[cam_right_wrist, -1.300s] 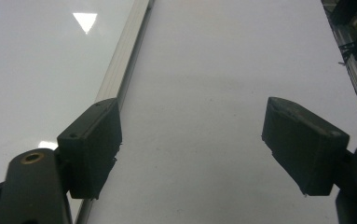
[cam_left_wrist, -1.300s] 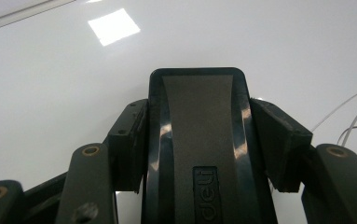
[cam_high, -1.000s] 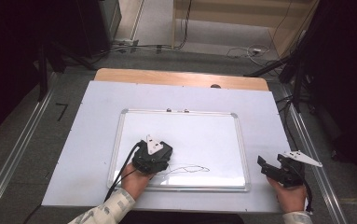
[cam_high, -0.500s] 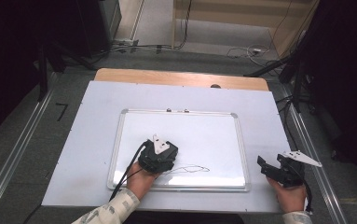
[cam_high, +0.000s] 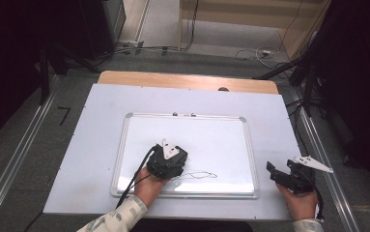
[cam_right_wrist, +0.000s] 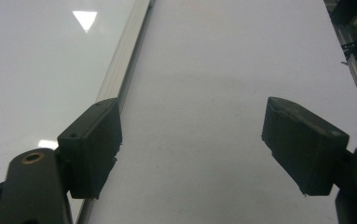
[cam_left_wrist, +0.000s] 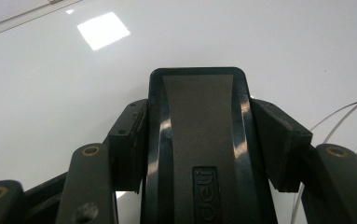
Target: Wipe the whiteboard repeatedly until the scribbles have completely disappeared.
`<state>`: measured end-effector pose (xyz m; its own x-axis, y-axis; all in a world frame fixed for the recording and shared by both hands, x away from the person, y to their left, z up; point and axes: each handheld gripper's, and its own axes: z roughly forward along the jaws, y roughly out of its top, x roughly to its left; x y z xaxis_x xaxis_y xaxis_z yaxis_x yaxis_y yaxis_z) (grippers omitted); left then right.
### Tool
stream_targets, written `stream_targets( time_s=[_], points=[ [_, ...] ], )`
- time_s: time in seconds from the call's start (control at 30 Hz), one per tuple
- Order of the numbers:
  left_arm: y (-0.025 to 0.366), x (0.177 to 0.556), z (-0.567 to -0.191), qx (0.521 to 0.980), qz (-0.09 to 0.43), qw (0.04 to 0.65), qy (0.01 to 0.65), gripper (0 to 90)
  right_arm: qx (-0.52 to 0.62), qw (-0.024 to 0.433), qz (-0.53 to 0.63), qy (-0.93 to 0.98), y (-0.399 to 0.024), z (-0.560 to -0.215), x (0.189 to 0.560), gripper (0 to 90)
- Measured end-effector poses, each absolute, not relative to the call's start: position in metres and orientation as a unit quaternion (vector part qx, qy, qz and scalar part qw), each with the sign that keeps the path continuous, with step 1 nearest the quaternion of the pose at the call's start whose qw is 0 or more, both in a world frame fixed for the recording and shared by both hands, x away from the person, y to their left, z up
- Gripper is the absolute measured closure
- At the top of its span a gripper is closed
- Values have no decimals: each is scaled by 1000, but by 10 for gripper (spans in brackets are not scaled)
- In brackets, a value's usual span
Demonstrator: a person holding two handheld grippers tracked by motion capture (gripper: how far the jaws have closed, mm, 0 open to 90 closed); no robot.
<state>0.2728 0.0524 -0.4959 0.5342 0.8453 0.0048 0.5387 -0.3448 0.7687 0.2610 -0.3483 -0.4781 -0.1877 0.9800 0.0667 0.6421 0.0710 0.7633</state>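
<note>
Grey carpet floor (cam_high: 23, 140), wooden table edge (cam_high: 187, 80), floor cables (cam_high: 250, 52)

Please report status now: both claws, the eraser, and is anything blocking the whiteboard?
Left claw shut on eraser, over whiteboard. Right claw open, empty, right of the frame. Thin pen lines beside eraser. Nothing blocking.

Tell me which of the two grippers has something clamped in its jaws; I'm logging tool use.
The left gripper, over the whiteboard: its jaws are shut on a black eraser. The right gripper, off the board's right edge, has open jaws with nothing between them.
</note>
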Motion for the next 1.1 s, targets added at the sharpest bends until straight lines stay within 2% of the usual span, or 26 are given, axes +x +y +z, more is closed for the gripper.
stream_targets(
  time_s=[1.1],
  points=[
    [28, 278, -496, 809, 200, 370, 411, 418, 588, 244, 342, 690, -347, -479, 262, 189]
  ],
)
